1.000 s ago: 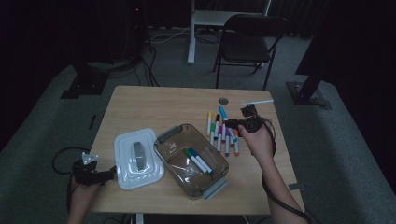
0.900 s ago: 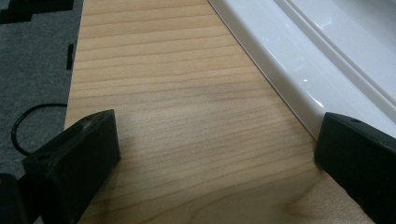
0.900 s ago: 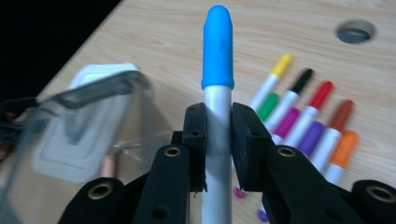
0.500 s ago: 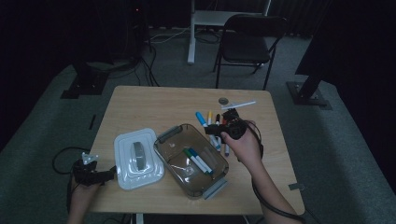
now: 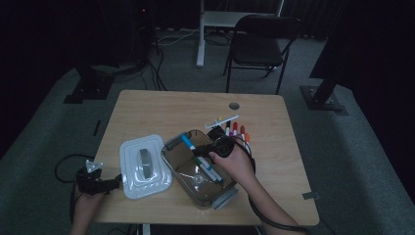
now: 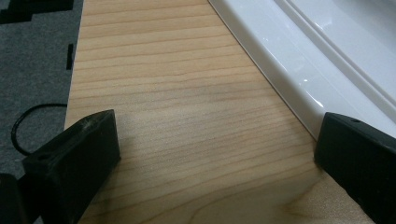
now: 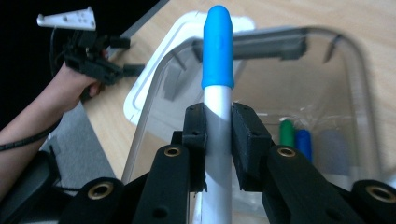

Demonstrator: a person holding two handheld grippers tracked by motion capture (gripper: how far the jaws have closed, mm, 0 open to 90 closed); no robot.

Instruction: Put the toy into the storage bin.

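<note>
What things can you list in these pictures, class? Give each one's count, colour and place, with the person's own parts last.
Blue-capped white marker: one, clamped in the right gripper, over the box.
Clear brown plastic box: one, table centre, holding a green-capped and a blue-capped marker.
White plastic lid: one, flat on the table left of the box.
Loose markers: several, red and orange caps among them, right of the box.
Light wooden table: one.
Black folding chair: one, beyond the table.
Left gripper: black, fingers apart, empty, beside the lid.
Right gripper: black, fingers shut on the marker.
</note>
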